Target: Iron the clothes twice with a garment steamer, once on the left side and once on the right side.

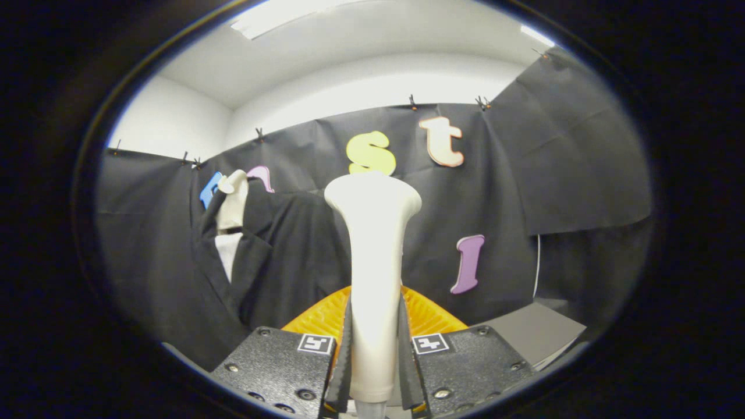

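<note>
A white garment steamer stands upright between my fingers, its flared head at the top. My gripper is shut on its handle, both pads pressing its sides. Beyond it and to the left hangs a dark jacket over a white shirt on a pale mannequin neck. The steamer head is apart from the jacket, to the right of its lapels.
An orange ribbed tray or basket lies just behind the fingers. A grey table surface extends to the right. Black cloth walls close the booth behind and on both sides.
</note>
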A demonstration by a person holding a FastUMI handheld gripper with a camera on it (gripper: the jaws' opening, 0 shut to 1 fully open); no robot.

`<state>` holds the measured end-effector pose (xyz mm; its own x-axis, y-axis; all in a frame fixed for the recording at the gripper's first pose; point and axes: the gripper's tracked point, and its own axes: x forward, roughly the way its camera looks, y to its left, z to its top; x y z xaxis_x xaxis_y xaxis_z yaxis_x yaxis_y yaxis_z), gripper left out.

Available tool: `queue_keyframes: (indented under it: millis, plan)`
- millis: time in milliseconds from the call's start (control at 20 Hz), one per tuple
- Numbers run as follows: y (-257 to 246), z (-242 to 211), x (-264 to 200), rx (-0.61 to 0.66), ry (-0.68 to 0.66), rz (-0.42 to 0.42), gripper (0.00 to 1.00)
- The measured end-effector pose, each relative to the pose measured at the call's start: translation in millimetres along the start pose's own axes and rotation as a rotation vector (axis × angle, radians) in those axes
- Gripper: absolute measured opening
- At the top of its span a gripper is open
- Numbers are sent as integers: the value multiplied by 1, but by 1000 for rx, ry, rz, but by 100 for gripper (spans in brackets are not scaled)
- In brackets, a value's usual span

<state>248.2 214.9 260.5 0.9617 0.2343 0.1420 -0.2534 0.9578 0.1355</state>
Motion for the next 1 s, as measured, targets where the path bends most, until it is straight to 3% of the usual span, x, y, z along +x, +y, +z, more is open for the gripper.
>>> queue_keyframes:
  millis: [450, 1000]
  plan:
    - [116, 14, 19, -77, -56, 24, 36]
    - [137, -16, 42, -125, 29, 27, 36]
